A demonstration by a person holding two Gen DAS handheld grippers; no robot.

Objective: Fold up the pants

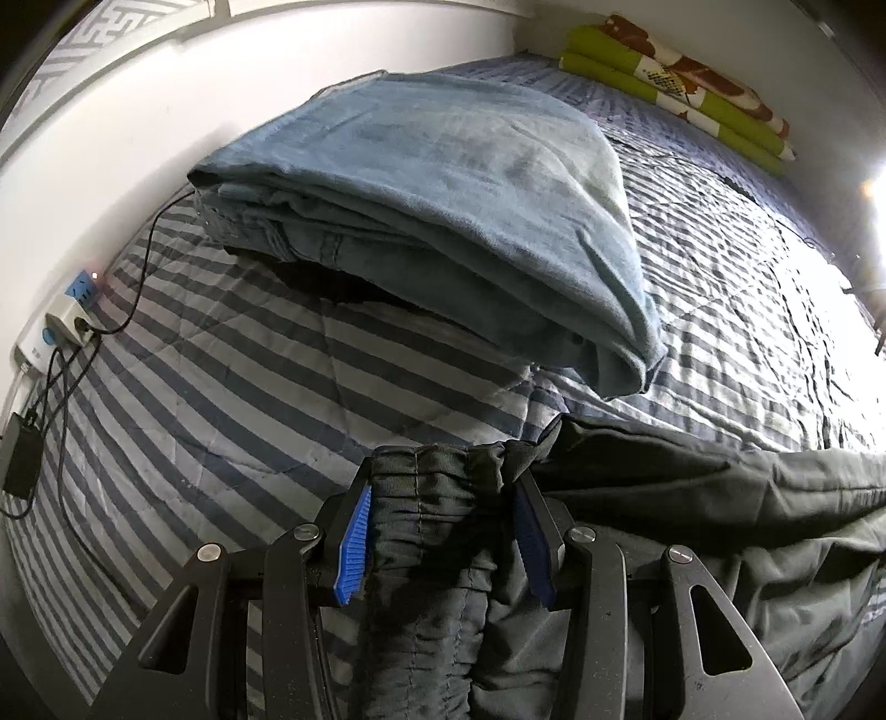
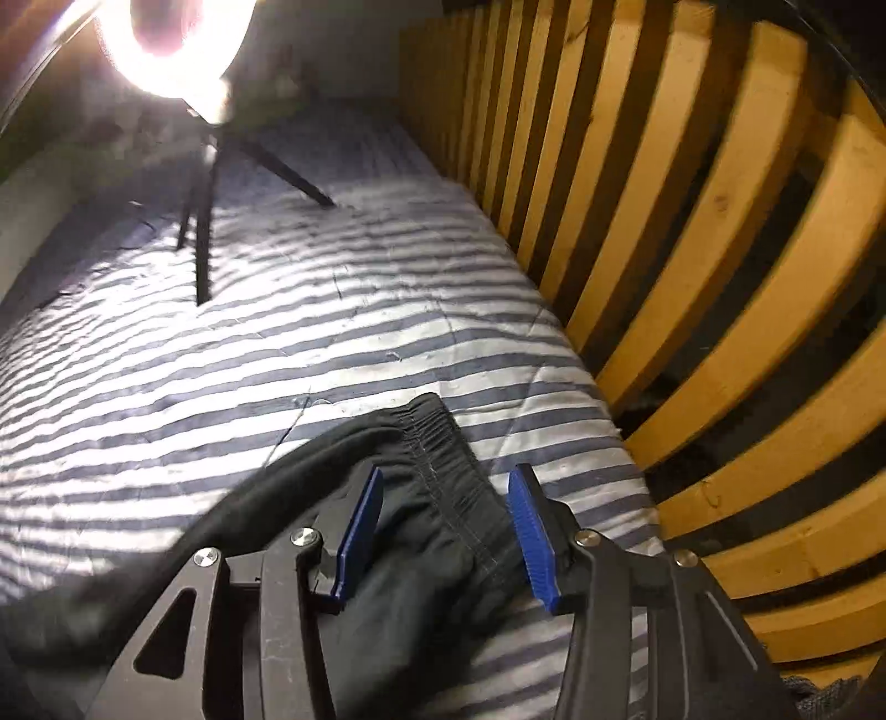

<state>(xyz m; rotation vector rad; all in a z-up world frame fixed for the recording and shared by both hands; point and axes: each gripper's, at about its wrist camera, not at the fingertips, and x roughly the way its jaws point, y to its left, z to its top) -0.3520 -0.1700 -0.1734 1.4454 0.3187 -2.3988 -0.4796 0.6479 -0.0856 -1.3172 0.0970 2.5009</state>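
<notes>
The left gripper [image 1: 443, 526] pinches the black pants [image 1: 426, 554] at the waistband; the right gripper [image 2: 446, 526] stands half open over them, pads [image 2: 531, 531] clear, the rest cut off.

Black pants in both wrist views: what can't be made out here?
- Left wrist: pants legs run off the bottom and right edges; length unseen.
- Left wrist: whatever lies under the blue jeans is in shadow.
- Right wrist: pants blurred; right tongs grip unclear.
- Right wrist: lamp glare washes out the corner.
</notes>
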